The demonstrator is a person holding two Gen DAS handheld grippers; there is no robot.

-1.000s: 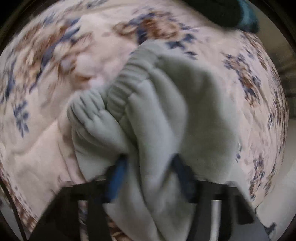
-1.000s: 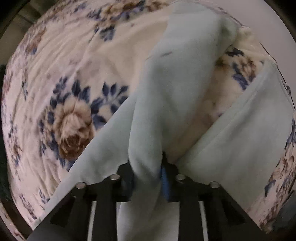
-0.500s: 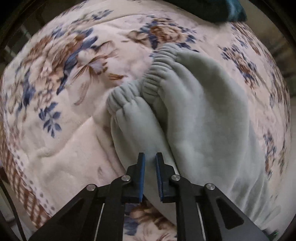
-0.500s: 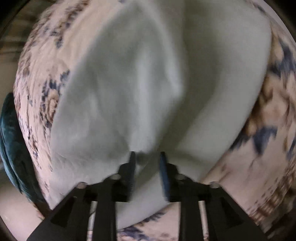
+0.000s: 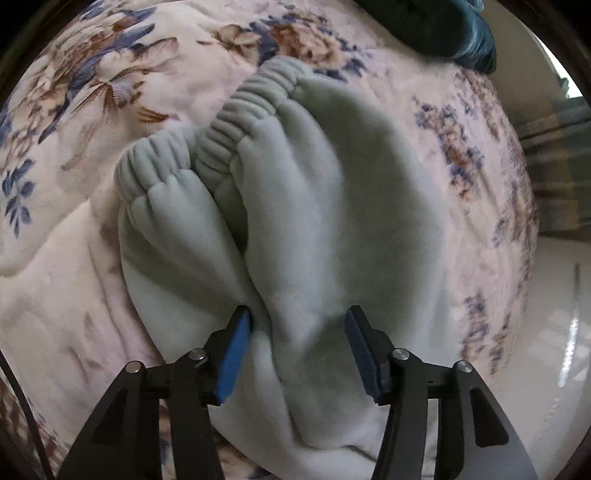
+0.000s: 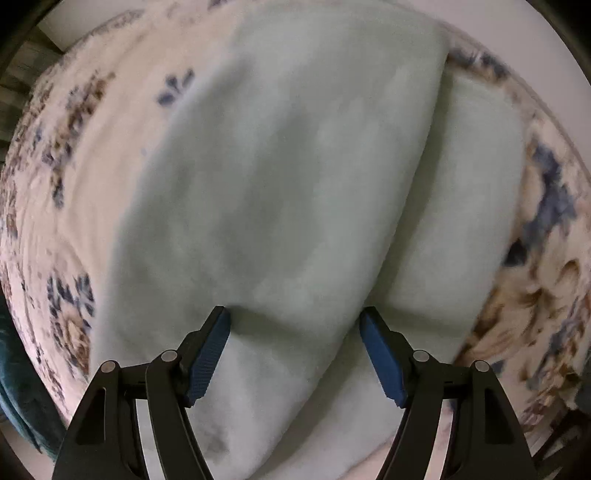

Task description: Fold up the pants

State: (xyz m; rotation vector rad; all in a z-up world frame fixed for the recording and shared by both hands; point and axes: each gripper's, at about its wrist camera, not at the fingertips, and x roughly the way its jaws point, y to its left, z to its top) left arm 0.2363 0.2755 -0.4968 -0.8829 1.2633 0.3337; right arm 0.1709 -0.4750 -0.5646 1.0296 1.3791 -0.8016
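Pale grey-green fleece pants lie folded on a floral blanket. In the left wrist view the two ribbed elastic cuffs lie side by side at the far end. My left gripper is open, its blue pads on either side of a fold of the pants, not pinching it. In the right wrist view the pants fill the middle as a thick folded stack. My right gripper is open, jaws wide, just above the fabric.
The floral blanket covers the bed around the pants. A dark teal cloth lies at the far edge in the left wrist view and also shows in the right wrist view. A pale floor lies beyond the bed's right edge.
Both grippers have opened wide and let go of the pants. The pants now lie folded on the blanket instead of hanging from the jaws.
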